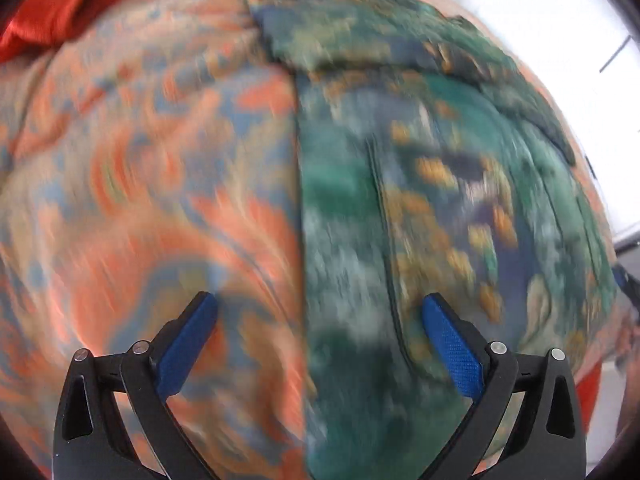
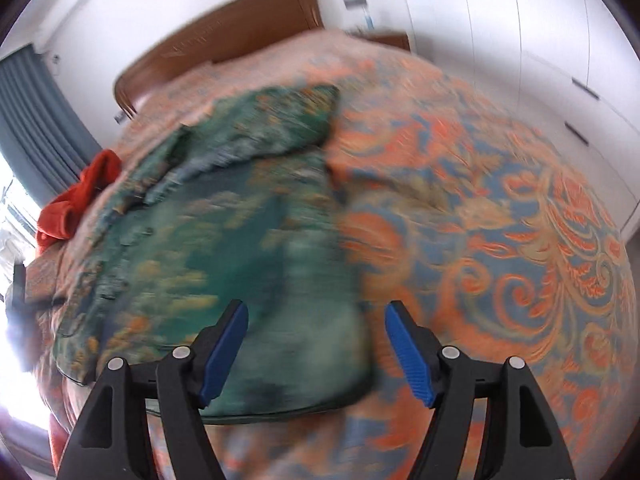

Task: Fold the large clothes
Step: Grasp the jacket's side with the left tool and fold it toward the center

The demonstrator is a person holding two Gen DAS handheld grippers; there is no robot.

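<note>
A green garment with yellow and dark blue print lies spread flat on a bed with an orange and blue patterned bedspread. One part is folded over at its far end. My left gripper is open and empty, just above the garment's left straight edge. In the right wrist view the garment lies left of centre on the bedspread. My right gripper is open and empty over the garment's near right corner. Both views are blurred by motion.
A red cloth lies crumpled at the far edge of the bed; it also shows in the right wrist view. A brown headboard, white wardrobe doors and a grey-blue curtain surround the bed.
</note>
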